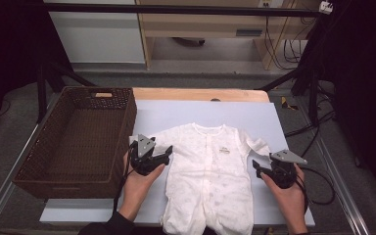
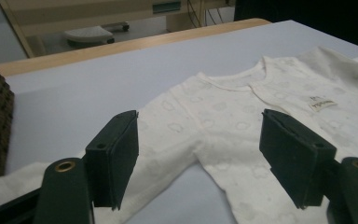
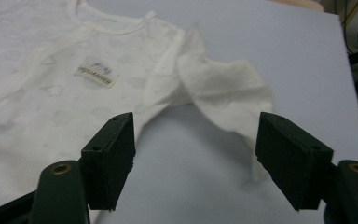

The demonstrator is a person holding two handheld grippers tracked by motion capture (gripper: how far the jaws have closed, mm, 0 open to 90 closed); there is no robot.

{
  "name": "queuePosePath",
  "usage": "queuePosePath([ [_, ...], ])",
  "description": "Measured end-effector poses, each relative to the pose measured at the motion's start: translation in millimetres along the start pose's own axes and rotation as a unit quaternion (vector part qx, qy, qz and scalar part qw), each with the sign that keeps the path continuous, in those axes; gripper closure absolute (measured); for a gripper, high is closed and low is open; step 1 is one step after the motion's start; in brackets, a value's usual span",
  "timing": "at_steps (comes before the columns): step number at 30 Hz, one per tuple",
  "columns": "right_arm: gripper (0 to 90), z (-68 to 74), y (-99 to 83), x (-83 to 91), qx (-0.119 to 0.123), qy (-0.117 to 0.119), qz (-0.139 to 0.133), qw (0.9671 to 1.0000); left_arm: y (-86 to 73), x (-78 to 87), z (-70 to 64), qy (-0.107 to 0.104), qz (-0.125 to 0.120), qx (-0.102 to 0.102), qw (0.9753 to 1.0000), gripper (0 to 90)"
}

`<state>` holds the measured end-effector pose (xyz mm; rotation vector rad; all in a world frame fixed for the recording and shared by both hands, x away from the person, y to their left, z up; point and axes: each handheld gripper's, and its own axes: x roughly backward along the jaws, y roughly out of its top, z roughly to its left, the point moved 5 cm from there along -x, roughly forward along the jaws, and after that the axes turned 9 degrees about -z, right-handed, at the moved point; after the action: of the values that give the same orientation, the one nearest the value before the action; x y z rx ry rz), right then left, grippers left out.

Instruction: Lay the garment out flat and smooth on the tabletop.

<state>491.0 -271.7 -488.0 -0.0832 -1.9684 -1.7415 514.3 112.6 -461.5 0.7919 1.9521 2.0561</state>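
The white baby romper point(image 1: 209, 178) lies flat on the pale mat point(image 1: 293, 132), long axis toward the person, each sleeve just inward of the wide-open, empty left gripper point(image 1: 162, 157) and right gripper point(image 1: 257, 168)

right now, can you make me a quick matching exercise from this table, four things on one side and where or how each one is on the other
Things:
1. wicker basket
2. baby romper
3. left gripper
4. right gripper

Places or states:
A. spread flat in the middle of the lilac sheet
B. open, beside the romper's crumpled sleeve
C. dark brown, at the table's left edge
D. open, over the romper's other sleeve

Pairs: 1-C, 2-A, 3-D, 4-B
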Motion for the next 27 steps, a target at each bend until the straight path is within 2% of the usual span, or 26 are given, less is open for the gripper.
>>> queuePosePath([
  [4,34.7,-20.2,7.9,-11.7,0.003,-0.027,-0.005,0.9996,-8.7,8.3,-2.3,-0.002,-0.003,-0.017,0.9998,26.2],
  [6,35.6,-24.8,9.7,-15.6,0.009,-0.034,-0.005,0.9994,-13.2,14.2,-2.8,-0.006,-0.004,-0.017,0.9998,25.0],
  [11,38.5,-23.3,0.1,-14.8,0.023,-0.034,0.011,0.9991,-24.9,24.8,-0.6,-0.009,0.006,-0.004,0.9999,24.9],
  [14,40.4,-24.7,-8.7,-13.1,0.030,-0.035,0.020,0.9987,-27.1,27.2,0.8,-0.007,0.006,-0.006,0.9999,24.8],
  [17,44.4,-30.5,-14.5,-12.9,0.023,-0.040,0.028,0.9985,-28.1,30.6,2.1,-0.007,0.003,-0.002,1.0000,24.0],
  [21,56.7,-34.4,-17.1,-15.5,0.023,-0.051,0.036,0.9978,-33.2,35.3,1.3,-0.006,0.006,-0.008,0.9999,23.7],
  [24,71.7,-34.3,-19.3,-19.5,0.027,-0.046,0.044,0.9976,-37.0,36.4,1.1,-0.008,0.011,-0.004,0.9999,23.8],
  [27,86.1,-33.0,-18.4,-19.7,0.036,-0.043,0.040,0.9976,-38.6,36.6,1.3,-0.010,0.013,-0.002,0.9999,23.8],
])
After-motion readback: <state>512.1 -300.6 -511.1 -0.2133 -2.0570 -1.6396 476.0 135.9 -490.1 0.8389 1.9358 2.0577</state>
